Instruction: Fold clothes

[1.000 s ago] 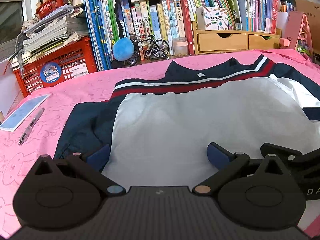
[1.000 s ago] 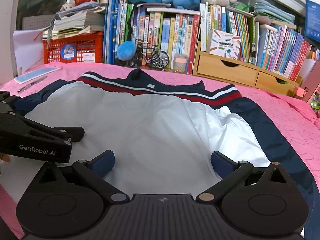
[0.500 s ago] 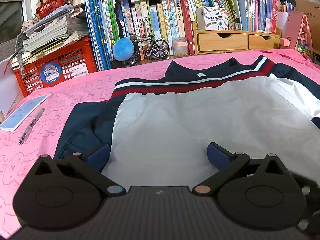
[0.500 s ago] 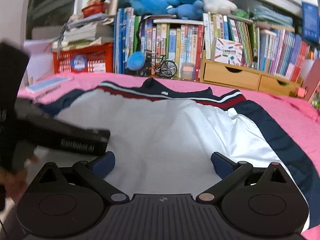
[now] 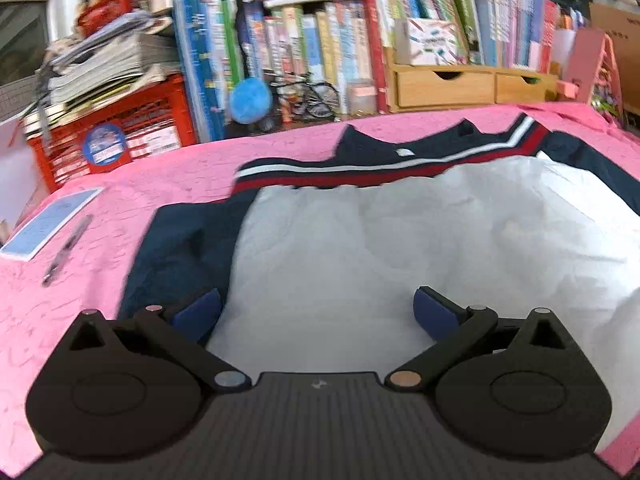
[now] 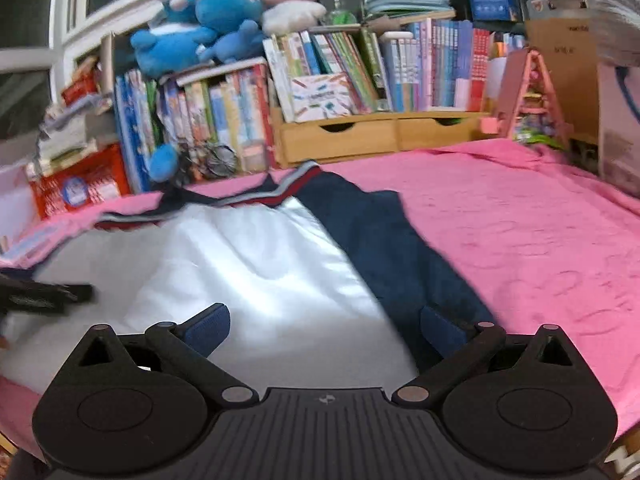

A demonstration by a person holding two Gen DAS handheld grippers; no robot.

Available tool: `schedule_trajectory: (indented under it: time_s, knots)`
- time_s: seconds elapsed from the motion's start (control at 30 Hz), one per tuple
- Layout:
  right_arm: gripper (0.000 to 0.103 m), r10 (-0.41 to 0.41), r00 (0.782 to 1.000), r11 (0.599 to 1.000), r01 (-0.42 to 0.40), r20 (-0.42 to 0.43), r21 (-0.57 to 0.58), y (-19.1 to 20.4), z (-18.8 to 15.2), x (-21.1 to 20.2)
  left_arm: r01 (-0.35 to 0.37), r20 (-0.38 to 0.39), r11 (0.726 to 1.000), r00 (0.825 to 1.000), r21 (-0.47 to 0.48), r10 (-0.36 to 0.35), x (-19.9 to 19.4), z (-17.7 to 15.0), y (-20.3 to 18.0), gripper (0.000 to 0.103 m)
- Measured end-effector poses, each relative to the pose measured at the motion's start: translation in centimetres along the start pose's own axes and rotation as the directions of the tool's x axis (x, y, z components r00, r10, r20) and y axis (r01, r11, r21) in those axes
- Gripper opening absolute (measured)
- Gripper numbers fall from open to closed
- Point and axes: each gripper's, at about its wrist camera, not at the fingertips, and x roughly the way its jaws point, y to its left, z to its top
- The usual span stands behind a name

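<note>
White jacket [image 6: 224, 264] now further left

No legible text on books, crate label or box: all blurred.

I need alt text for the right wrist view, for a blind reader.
The open right gripper hovers over a white and navy jacket spread on a pink cloth. Bookshelves with plush toys stand behind.
</note>
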Motion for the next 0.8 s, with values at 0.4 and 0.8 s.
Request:
schedule_trajectory:
  time_s: [0.4,0.8]
  knots:
    - [0.103,-0.059,0.996,0.995,0.063,0.06,-0.074,1.7,-1.7,0.8,-0.065,-0.031,0.978,0.998,-0.197,0.06,-2.1,-3.7,9.4,0.103]
    - [0.103,0.07,0.993,0.98,-0.086,0.091,0.178,-6.0,-0.8,-5.4,0.014,0.072,0.988,0.997,-0.152,-0.003,-6.9,-0.4,5.2,0.103]
